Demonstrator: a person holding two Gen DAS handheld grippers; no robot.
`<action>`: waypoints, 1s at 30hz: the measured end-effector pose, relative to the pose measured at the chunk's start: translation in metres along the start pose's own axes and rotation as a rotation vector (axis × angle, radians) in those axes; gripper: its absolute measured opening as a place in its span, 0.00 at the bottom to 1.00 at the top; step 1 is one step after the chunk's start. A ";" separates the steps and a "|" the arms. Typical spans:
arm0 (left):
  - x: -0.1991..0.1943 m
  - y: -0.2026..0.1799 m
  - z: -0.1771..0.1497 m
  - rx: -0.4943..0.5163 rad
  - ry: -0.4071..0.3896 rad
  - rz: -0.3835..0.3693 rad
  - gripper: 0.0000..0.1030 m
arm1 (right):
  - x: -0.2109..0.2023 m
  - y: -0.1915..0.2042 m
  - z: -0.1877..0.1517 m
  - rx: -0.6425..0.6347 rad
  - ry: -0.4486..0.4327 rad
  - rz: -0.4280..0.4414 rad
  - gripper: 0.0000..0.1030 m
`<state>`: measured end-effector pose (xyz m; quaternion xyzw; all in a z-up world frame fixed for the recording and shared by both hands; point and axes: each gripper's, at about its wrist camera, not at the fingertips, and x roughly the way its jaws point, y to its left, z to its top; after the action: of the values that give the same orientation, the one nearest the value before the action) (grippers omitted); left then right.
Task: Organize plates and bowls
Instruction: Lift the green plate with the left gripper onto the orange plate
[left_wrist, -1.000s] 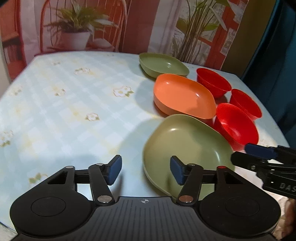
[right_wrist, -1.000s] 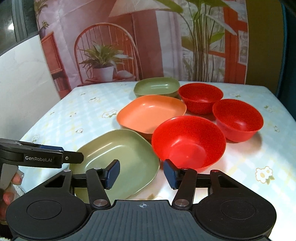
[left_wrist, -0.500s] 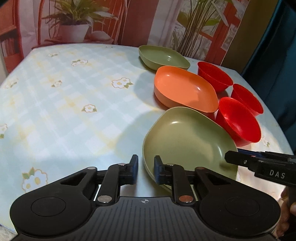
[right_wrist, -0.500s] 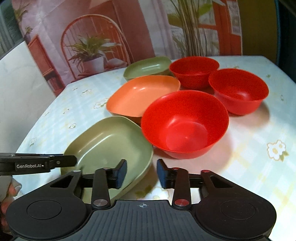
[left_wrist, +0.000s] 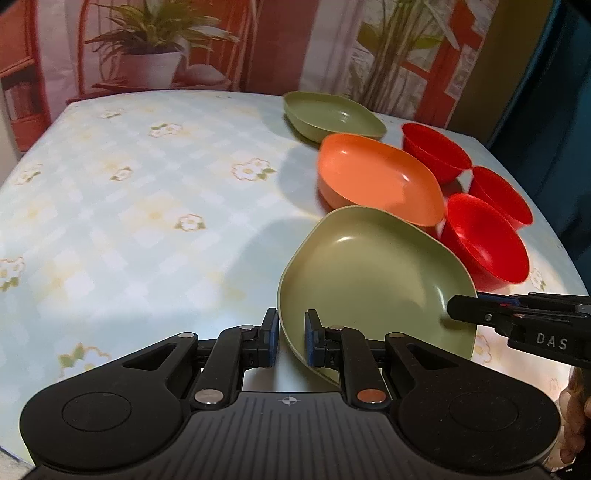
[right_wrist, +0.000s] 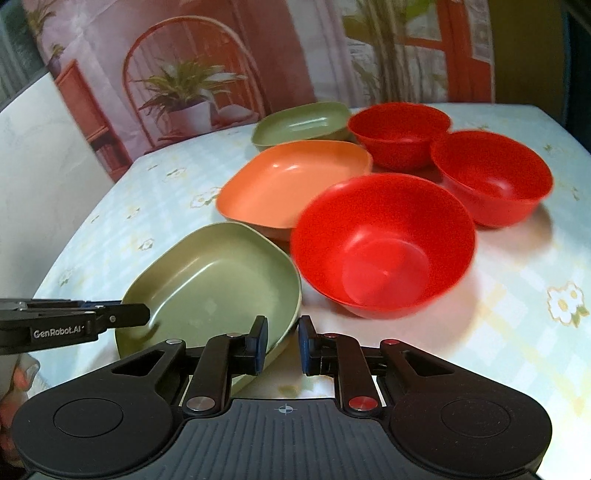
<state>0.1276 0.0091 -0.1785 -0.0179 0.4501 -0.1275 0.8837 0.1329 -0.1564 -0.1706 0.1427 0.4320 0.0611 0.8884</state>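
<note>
My left gripper (left_wrist: 290, 343) is shut on the near rim of a green plate (left_wrist: 369, 273), which is tilted up off the table. My right gripper (right_wrist: 282, 345) grips the same plate (right_wrist: 218, 280) at its right rim, jaws closed to a narrow gap around the edge. Behind it lie an orange plate (left_wrist: 376, 181), a second green plate (left_wrist: 332, 116) and three red bowls; the nearest red bowl (right_wrist: 380, 243) sits just ahead of my right gripper. Each gripper shows in the other's view, the right one (left_wrist: 517, 321) and the left one (right_wrist: 74, 321).
The table (left_wrist: 129, 192) has a pale blue checked cloth with flowers. Two red bowls (right_wrist: 491, 177) (right_wrist: 399, 133) stand at the back right. A printed backdrop (left_wrist: 258, 44) with plants hangs behind the table. The table's right edge (left_wrist: 554, 240) runs close to the bowls.
Both grippers closed from wide open onto the near green plate's rim. The plate's near edge has lifted and it now tilts.
</note>
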 end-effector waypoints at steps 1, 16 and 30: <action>-0.002 0.003 0.001 -0.007 -0.004 0.003 0.15 | 0.000 0.003 0.002 -0.013 -0.001 0.006 0.16; -0.028 0.016 0.019 -0.038 -0.066 0.022 0.15 | -0.004 0.023 0.039 -0.023 -0.040 0.068 0.16; -0.026 0.004 0.047 -0.014 -0.103 -0.033 0.16 | -0.010 0.011 0.074 -0.010 -0.088 0.061 0.16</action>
<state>0.1512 0.0156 -0.1307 -0.0382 0.4045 -0.1378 0.9033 0.1851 -0.1633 -0.1167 0.1541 0.3876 0.0840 0.9050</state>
